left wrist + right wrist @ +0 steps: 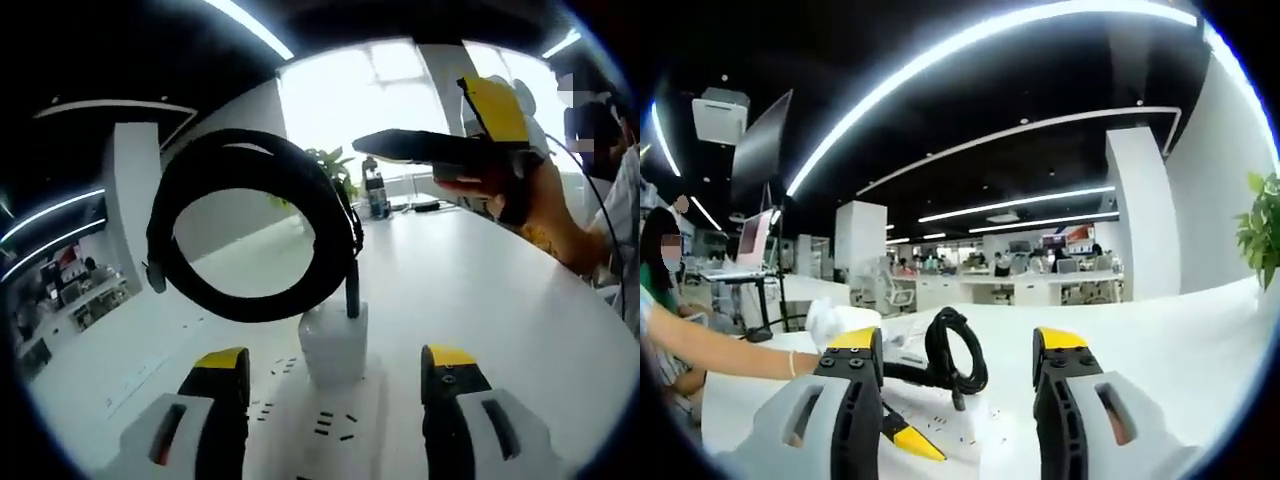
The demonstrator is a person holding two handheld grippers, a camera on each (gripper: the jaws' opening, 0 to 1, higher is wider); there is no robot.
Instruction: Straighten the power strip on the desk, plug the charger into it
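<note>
Nearest in the left gripper view, the left gripper (335, 385) rises from 6 o'clock with its yellow-tipped fingers (222, 368) set wide apart, clamped on nothing. Between them lies the white power strip (325, 425), flat on the white tabletop (500, 290), its dark socket slots showing. The white charger (333, 345) stands upright on the strip, between the two fingers and touching neither. Whether its pins are fully seated cannot be told. A black cable (250, 235) leaves the charger's top and stands above it in a thick coiled loop toward 11 o'clock. At 2 o'clock a hand (540, 195) holds the right gripper (450, 150) up above the tabletop.

In the right gripper view, the right gripper's (958, 365) fingers (1065, 345) also stand apart and hold nothing. Between them, farther off, the coiled cable (955, 362) and the charger sit on the strip (970, 425). A yellow fingertip of the left gripper (905, 437) reaches in at 7 o'clock, with a person's forearm (725, 350) at 9 o'clock.
</note>
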